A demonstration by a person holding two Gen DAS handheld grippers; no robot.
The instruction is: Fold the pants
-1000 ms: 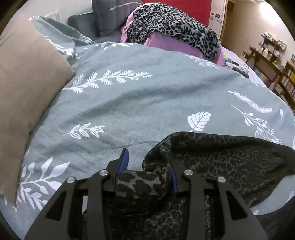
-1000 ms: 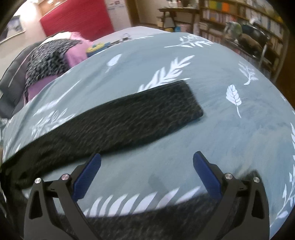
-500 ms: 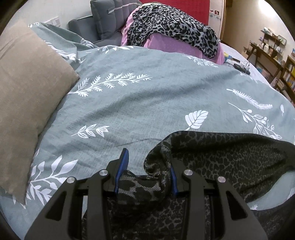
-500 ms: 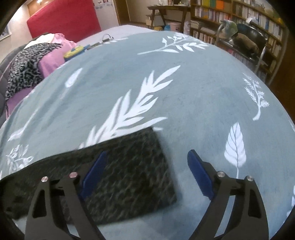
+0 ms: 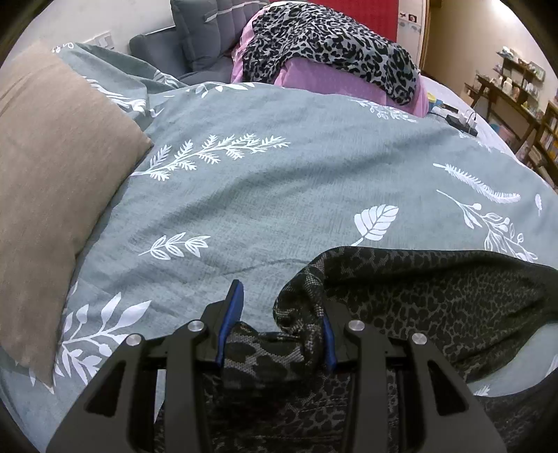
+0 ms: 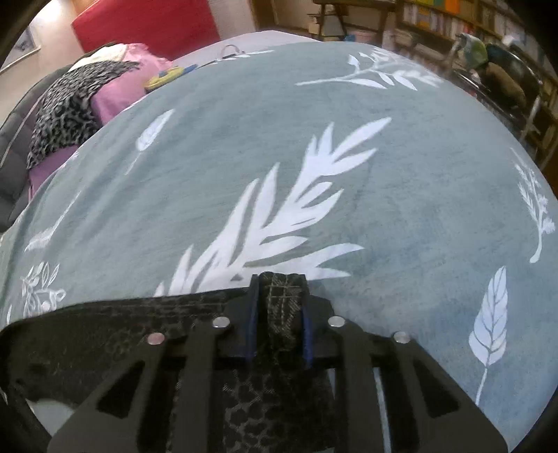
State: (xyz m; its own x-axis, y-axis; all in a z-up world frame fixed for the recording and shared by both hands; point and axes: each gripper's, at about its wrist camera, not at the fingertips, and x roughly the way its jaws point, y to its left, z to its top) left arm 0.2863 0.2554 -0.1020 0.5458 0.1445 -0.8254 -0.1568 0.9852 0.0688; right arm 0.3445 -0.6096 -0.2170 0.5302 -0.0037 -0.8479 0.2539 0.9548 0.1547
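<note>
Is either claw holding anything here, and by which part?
Both hold the pants. The left claw pinches a bunched fold of fabric; the right claw grips a narrow end of the cloth, likely a leg hem.

Pants (image 5: 436,299): dark grey-black, leopard print. Duvet (image 5: 279,195): grey-green, white leaf and feather motifs. Pillow (image 5: 52,181): plain tan. Blanket (image 5: 324,38): grey with black leopard spots, over pink bedding (image 5: 331,82). Chair (image 5: 198,38): dark grey. Finger pads (image 5: 233,313): blue. Wall panel (image 6: 146,29): red.
</note>
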